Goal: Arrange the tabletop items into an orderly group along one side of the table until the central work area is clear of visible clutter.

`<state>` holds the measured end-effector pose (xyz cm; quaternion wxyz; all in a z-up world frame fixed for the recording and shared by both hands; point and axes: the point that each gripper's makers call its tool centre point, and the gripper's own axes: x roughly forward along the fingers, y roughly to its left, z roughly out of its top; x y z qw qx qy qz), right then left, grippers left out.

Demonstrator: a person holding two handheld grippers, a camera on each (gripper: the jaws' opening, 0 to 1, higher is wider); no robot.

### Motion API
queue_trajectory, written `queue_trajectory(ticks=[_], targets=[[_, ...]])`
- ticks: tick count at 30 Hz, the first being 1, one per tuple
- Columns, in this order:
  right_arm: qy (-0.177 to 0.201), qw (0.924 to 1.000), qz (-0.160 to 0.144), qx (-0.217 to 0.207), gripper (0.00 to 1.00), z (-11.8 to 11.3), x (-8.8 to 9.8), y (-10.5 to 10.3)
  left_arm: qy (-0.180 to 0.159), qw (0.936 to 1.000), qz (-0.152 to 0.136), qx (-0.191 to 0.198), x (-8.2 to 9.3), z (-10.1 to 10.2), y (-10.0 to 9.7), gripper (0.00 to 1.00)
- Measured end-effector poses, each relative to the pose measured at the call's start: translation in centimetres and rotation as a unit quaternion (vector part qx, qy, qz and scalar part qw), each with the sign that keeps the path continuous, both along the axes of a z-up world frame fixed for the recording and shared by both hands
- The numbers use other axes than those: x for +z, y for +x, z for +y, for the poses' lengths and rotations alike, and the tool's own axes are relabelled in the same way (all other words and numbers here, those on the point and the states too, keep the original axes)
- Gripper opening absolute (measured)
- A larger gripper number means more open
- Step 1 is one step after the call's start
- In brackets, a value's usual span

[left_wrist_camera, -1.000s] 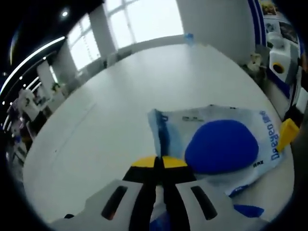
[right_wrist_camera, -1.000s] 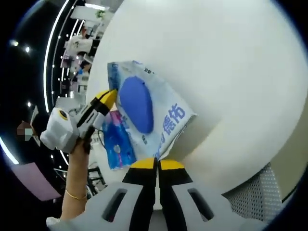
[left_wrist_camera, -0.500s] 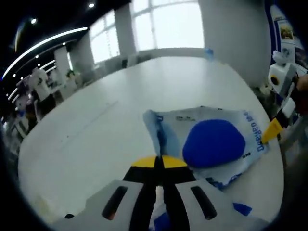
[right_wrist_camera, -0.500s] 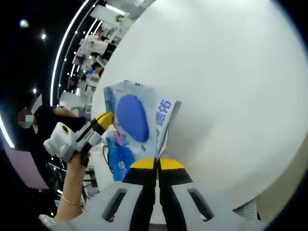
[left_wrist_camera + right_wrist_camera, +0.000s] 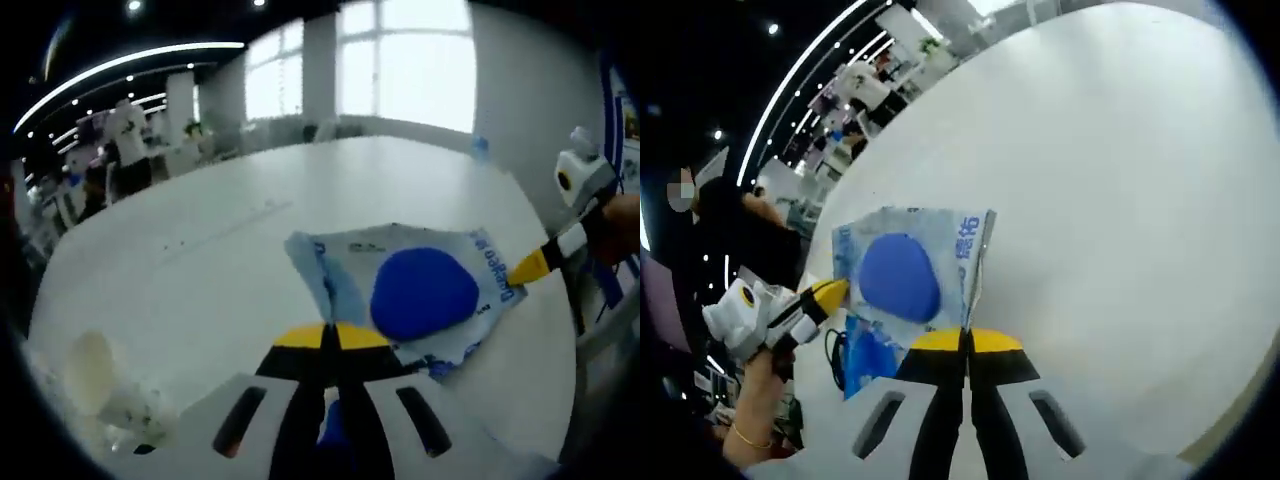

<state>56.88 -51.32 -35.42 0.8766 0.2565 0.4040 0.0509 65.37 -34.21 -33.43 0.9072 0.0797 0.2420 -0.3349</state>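
Note:
A white and light-blue wet-wipe pack [image 5: 440,300] with a dark blue oval lid lies on the white table [image 5: 300,210]. My left gripper [image 5: 325,337] is shut, its yellow tips pinching the pack's folded near edge. The right gripper [image 5: 528,267] comes in from the right and holds the pack's far edge. In the right gripper view, the same pack [image 5: 902,275] runs down to my right gripper [image 5: 965,341], shut on its corner. The left gripper [image 5: 828,292], held by a hand, meets the pack's other side. A small blue packet [image 5: 865,358] lies just beside the pack, also low between my jaws as the blue packet [image 5: 333,432].
A pale rounded object [image 5: 88,368] with crumpled white stuff sits near the table edge at lower left in the left gripper view. Broad bare tabletop [image 5: 1120,200] spreads beyond the pack. People and desks stand in the dim background.
Both grippers have stayed shut on the pack while both views swung. The pale rounded object has come into the left gripper view. The pack now looks smaller in the right gripper view.

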Motion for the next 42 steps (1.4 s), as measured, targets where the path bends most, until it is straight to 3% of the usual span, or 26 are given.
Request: queue_trajectory(ticks=[4,15,22,25,28,31,36,42], targets=[[-0.036,0.9991,-0.017,0.018,0.01,-0.2,0.0,2.1,0.009,0.9997,-0.015,0.017,0.5,0.2,-0.3,0.0],[-0.091,0.9922,-0.063,0.057,0.01,0.0,0.8,6.1,-0.01,0.9949,-0.002,0.1,0.5,1.6,-0.4,0.0],[-0.102,0.9879,-0.08,0.084,0.01,1.0,0.9,8.8,-0.037,0.9848,0.016,0.169,-0.2,2.9,-0.2,0.0],[-0.1,0.9869,-0.083,0.096,0.01,1.8,0.9,10.0,-0.041,0.9827,0.017,0.18,-0.2,3.6,0.4,0.0],[-0.091,0.988,-0.076,0.099,0.01,2.5,0.9,10.7,-0.064,0.9767,0.034,0.202,-0.1,4.7,1.2,0.0],[-0.095,0.9873,-0.074,0.103,0.01,2.8,1.2,11.3,-0.07,0.9763,0.038,0.201,0.1,5.0,1.4,0.0],[-0.116,0.9831,-0.081,0.116,0.01,3.5,1.9,12.6,-0.103,0.9646,0.071,0.233,0.0,5.8,2.1,0.0],[-0.141,0.9729,-0.086,0.162,0.01,5.7,1.8,13.8,-0.095,0.9529,0.086,0.275,-1.0,7.6,2.7,0.0]])
